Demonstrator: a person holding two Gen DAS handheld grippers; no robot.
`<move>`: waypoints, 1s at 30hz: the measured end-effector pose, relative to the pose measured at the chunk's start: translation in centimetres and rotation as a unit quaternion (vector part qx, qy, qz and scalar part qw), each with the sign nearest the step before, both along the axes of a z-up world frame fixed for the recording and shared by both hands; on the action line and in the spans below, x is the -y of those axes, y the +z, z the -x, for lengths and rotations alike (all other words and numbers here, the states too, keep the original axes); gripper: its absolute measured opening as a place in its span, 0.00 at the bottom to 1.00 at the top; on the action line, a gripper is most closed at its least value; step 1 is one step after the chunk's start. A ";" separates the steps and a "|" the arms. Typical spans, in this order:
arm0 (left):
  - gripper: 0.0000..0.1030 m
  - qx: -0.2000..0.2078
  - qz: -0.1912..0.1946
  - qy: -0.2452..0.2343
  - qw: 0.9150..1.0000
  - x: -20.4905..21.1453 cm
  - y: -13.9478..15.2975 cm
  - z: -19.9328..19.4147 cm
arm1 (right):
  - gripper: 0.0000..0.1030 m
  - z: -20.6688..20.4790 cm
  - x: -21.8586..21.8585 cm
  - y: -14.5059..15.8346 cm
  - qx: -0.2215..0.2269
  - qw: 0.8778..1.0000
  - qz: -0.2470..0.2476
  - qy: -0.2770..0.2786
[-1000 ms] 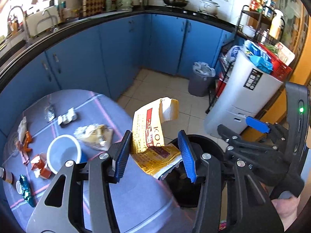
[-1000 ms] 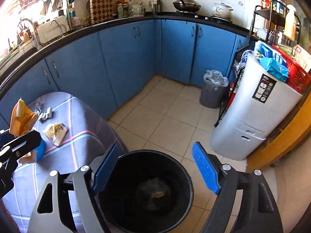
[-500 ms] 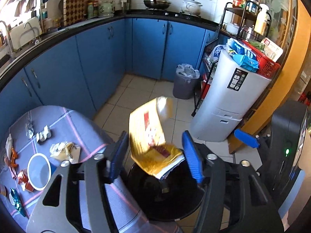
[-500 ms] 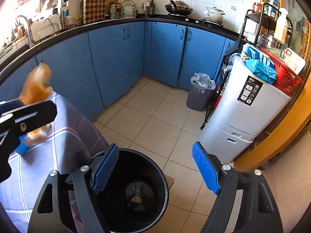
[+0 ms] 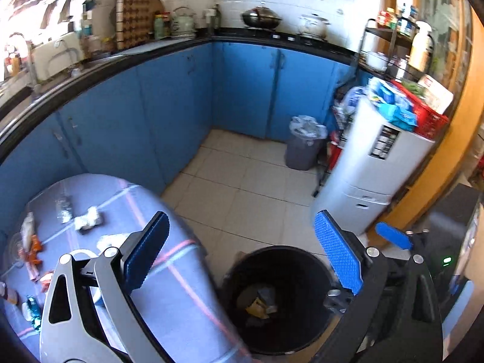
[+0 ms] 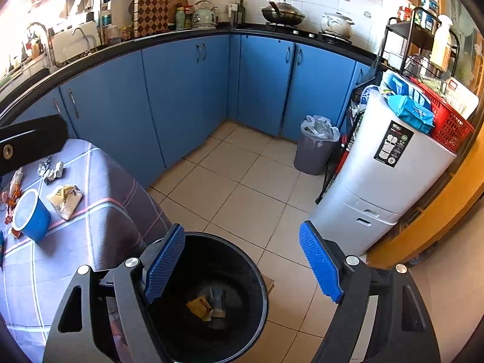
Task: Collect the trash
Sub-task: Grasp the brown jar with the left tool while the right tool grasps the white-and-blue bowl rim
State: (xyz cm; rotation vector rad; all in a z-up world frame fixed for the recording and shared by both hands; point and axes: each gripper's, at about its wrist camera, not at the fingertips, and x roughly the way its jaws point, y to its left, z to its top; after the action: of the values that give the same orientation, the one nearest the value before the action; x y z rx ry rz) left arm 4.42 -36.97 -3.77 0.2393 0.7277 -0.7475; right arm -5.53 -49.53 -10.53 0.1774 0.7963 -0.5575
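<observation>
A black round bin stands on the tiled floor beside the table; it also shows in the right wrist view. A yellow wrapper lies at its bottom, also seen in the right wrist view. My left gripper is open and empty above the bin's left rim. My right gripper is open and empty above the bin. On the purple checked tablecloth lie a crumpled beige wrapper, a blue cup and several small wrappers.
Blue cabinets run along the back under a black counter. A grey bin with a liner stands on the floor. A white appliance with a red basket stands at the right. The left gripper's body shows at the left edge.
My left gripper opened and let go of the yellow wrapper, which dropped into the black bin. The left gripper has lifted; the right gripper has stayed open over the bin.
</observation>
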 end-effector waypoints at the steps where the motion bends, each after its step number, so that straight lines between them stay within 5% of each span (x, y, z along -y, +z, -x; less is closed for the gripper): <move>1: 0.93 0.003 -0.001 0.010 1.000 -0.7 0.0 -0.4 | 0.74 -0.2 -0.4 0.1 0.001 1.000 -0.001 0.004; 13: 0.96 0.019 -0.041 0.173 0.984 -18.3 -2.2 -6.5 | 0.74 -7.2 -10.9 -0.1 0.000 0.989 -0.025 0.143; 23: 0.97 0.024 -0.078 0.296 0.952 -33.8 -6.2 -10.7 | 0.74 -13.3 -19.6 -2.5 -0.034 0.973 -0.030 0.226; 30: 0.97 -0.041 -0.082 0.363 0.927 -40.4 -10.7 -15.0 | 0.74 -15.8 -21.9 -3.4 -0.041 0.971 -0.044 0.230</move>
State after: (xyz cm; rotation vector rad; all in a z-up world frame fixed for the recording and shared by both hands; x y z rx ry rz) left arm 19.43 3.46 -14.49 0.0745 0.8843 0.0117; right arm 10.30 -27.64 -13.94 0.0470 0.9077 -0.0920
